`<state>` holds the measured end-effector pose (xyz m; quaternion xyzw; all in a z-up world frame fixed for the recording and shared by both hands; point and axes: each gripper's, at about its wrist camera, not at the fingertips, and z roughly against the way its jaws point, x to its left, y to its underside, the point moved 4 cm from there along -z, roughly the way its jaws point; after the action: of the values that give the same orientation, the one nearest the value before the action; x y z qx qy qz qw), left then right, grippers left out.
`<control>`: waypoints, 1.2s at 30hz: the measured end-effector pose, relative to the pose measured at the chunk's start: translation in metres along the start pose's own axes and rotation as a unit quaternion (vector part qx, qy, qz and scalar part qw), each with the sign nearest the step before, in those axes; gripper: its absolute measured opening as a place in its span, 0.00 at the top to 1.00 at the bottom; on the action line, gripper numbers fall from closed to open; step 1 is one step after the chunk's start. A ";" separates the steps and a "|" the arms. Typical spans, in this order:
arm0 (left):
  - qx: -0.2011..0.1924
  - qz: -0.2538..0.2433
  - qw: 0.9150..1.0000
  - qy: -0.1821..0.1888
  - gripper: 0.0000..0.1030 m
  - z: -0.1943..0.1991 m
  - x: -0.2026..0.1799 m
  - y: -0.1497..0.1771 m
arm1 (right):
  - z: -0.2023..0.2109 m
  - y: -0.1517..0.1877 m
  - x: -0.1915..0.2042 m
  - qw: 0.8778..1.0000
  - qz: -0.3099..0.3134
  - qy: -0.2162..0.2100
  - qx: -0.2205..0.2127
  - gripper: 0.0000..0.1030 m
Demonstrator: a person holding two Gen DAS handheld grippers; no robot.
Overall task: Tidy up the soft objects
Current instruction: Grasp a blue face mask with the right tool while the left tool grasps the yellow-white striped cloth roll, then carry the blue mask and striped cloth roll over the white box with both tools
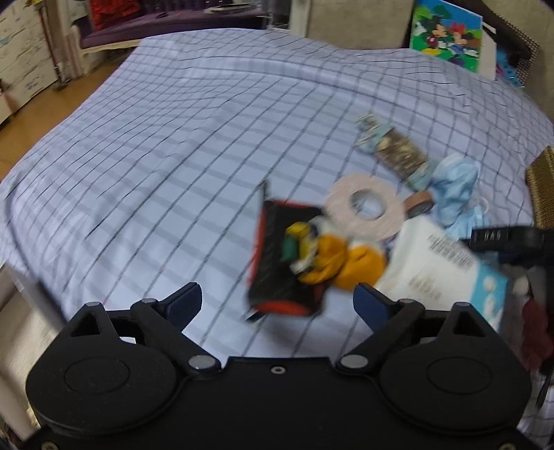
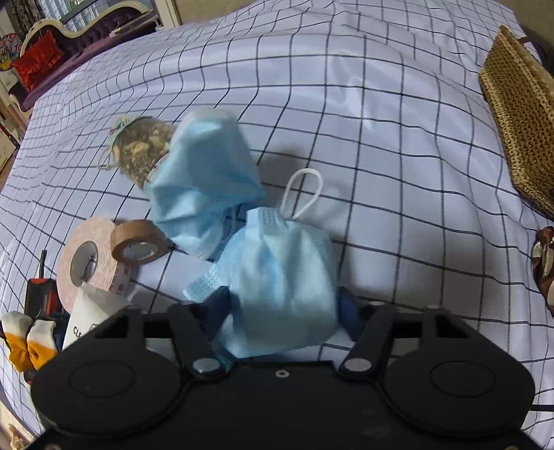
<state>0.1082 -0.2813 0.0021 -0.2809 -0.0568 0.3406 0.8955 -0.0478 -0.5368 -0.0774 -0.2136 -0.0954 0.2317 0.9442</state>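
My right gripper (image 2: 284, 301) is shut on a crumpled light-blue face mask (image 2: 287, 277), its dark pads pressing both sides; the white ear loop (image 2: 302, 194) sticks out beyond. A second blue mask (image 2: 204, 180) lies just past it, partly over a mesh sachet of dried bits (image 2: 142, 152). My left gripper (image 1: 278, 297) hangs open above the checked bedspread (image 1: 166, 145) with nothing between its fingers. Just ahead of it, blurred, lie a black-and-red pouch (image 1: 277, 270) and a yellow-and-white scrunchie (image 1: 332, 256). The blue masks (image 1: 453, 187) show farther right.
A large white tape roll (image 2: 90, 263), a brown tape roll (image 2: 138, 242) and a white packet (image 2: 93, 315) lie at the left. A woven straw bag (image 2: 519, 114) rests at the right bed edge. A cartoon picture box (image 1: 446, 31) stands beyond the bed.
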 end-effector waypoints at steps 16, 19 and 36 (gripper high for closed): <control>0.024 -0.027 0.999 -0.030 0.11 -0.059 -0.060 -0.028 | 0.007 0.007 -0.031 1.000 -0.006 -0.008 -0.012 0.47; 0.031 -0.035 0.998 -0.042 0.11 -0.066 -0.062 -0.028 | 0.007 0.008 -0.031 1.000 -0.009 -0.013 -0.013 0.45; 0.047 -0.010 0.999 -0.003 0.46 -0.057 -0.070 -0.018 | 0.015 0.003 -0.051 0.999 -0.020 -0.007 -0.026 0.42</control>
<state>0.0820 -0.3638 -0.0294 -0.2369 -0.0462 0.3343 0.9110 -0.0978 -0.5529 -0.0694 -0.2343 -0.1119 0.2113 0.9423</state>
